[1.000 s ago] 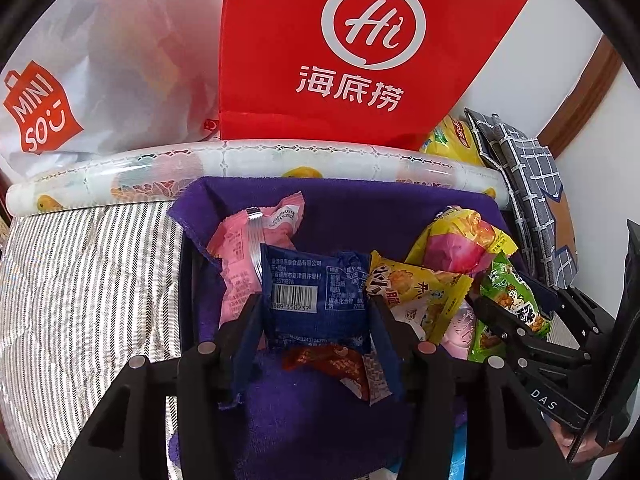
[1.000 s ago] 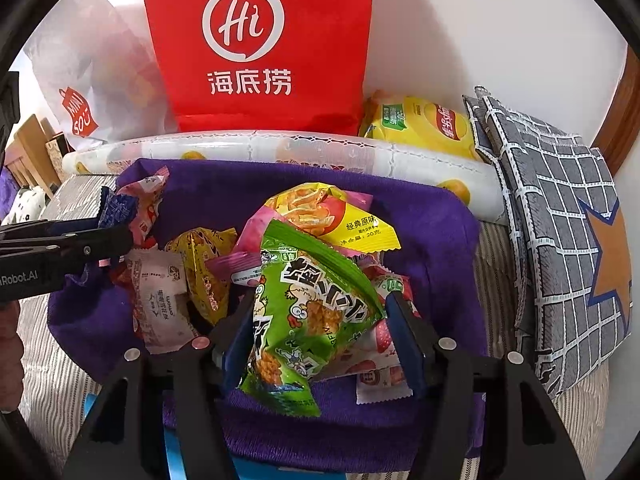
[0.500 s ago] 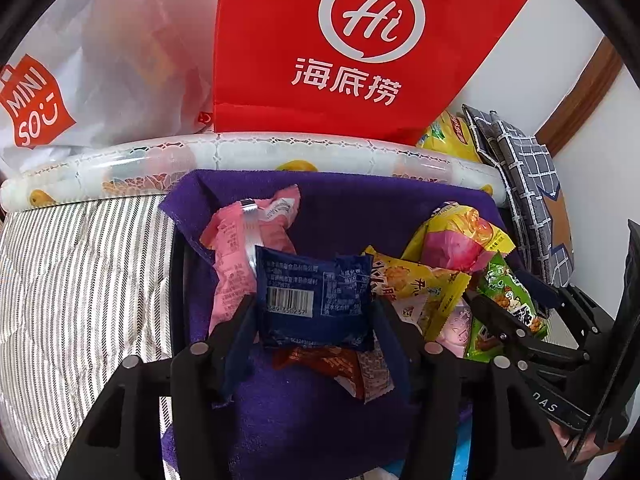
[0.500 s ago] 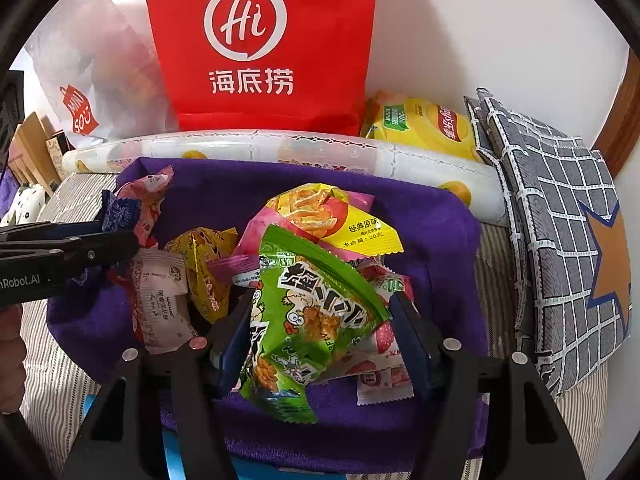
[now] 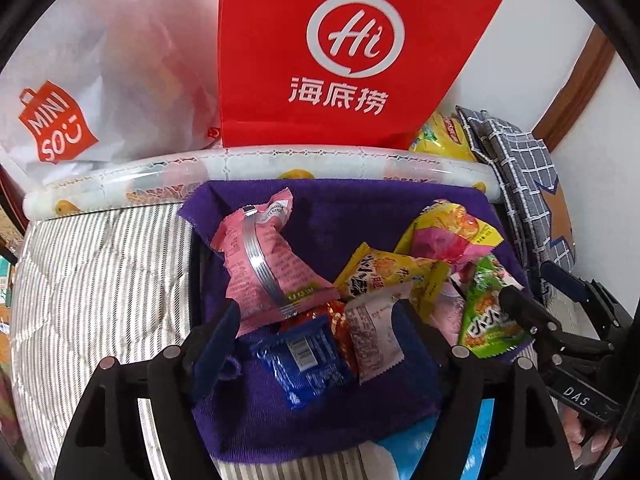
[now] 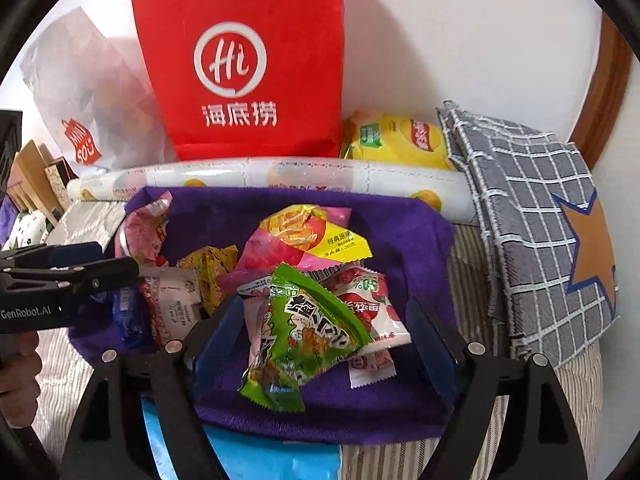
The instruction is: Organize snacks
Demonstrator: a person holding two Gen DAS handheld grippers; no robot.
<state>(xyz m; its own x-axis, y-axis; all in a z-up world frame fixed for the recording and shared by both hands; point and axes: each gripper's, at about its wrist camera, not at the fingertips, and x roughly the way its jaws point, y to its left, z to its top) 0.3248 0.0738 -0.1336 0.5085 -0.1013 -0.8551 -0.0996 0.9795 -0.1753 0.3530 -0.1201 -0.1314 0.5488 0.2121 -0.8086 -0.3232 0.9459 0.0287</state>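
Note:
A purple cloth-lined basket (image 5: 360, 204) (image 6: 400, 216) holds several snack packets. My left gripper (image 5: 316, 324) is open over its near left part; the blue packet (image 5: 308, 360) lies loose on the purple cloth below the fingers, beside a pink packet (image 5: 260, 264) and a white one (image 5: 376, 332). My right gripper (image 6: 324, 324) is open over the near right part; the green packet (image 6: 304, 332) lies between the fingers on the pile, apart from both. The right gripper and green packet (image 5: 488, 316) show at the right of the left wrist view. The blue packet (image 6: 126, 316) lies under the left gripper's fingers (image 6: 80, 274).
A red Hi paper bag (image 5: 344, 52) (image 6: 248, 64) and a white Miniso bag (image 5: 80, 92) stand against the wall behind. A rolled patterned mat (image 6: 280, 180) lies behind the basket. A yellow chip bag (image 6: 396, 140) and a grey checked cushion (image 6: 532, 216) are right. Striped bedding (image 5: 96, 272) is left.
Both grippers opened. The blue packet dropped out of the left gripper onto the purple cloth. The green packet left the right gripper and lies on the pile.

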